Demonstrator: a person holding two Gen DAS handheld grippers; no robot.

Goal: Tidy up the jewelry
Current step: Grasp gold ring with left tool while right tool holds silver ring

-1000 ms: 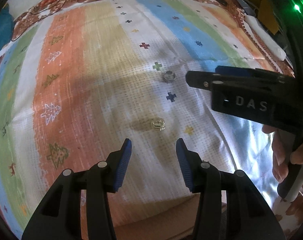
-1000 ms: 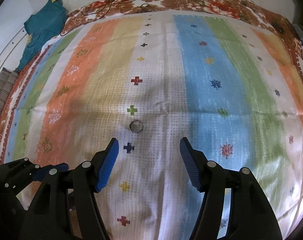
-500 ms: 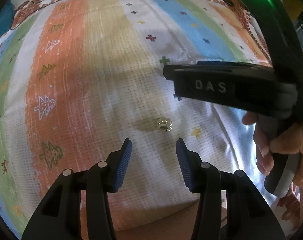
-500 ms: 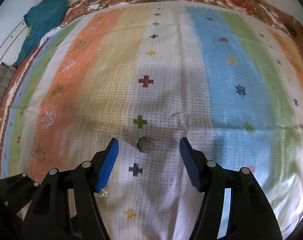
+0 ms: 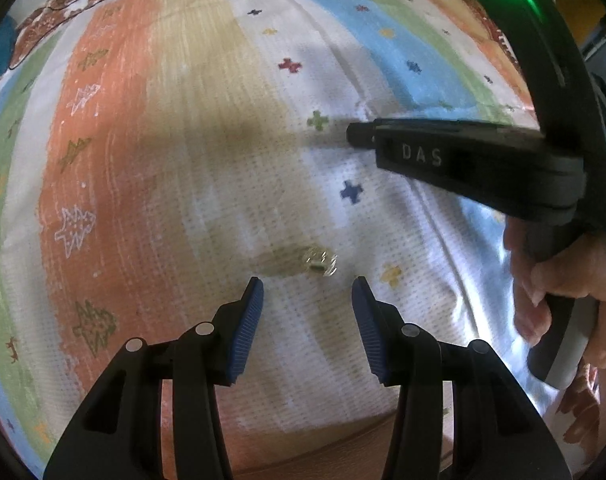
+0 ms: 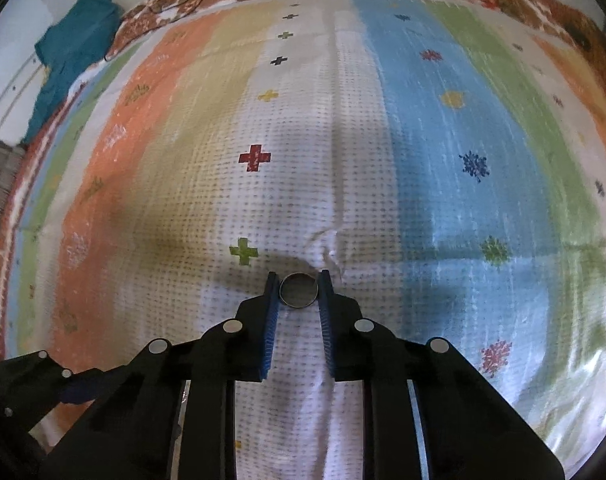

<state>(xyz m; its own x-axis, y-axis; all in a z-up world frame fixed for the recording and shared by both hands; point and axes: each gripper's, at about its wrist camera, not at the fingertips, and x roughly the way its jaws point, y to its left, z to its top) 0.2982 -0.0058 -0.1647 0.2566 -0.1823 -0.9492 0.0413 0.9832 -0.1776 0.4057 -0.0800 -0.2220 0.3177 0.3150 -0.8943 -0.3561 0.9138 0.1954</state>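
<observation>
Two rings are in play on the striped cloth (image 6: 383,160). My right gripper (image 6: 299,280) has its blue pads pressed against either side of the silver ring (image 6: 299,290), which lies flat on the white band of the cloth, just below and to the right of a green cross (image 6: 243,251); a small crease in the fabric sits just beyond it. My left gripper (image 5: 307,284) is spread wide and grips nothing. The gold ring (image 5: 321,260) rests on the cloth just ahead of its fingertips, roughly centred on the gap between them and touching neither pad. It is blurred, so I cannot make out its detail. From the left wrist view, my right gripper reaches in from the right side, its black body marked "DAS", with my right hand (image 5: 563,280) wrapped around the handle. A teal garment (image 6: 69,60) lies at the far left corner, off the cloth.
</observation>
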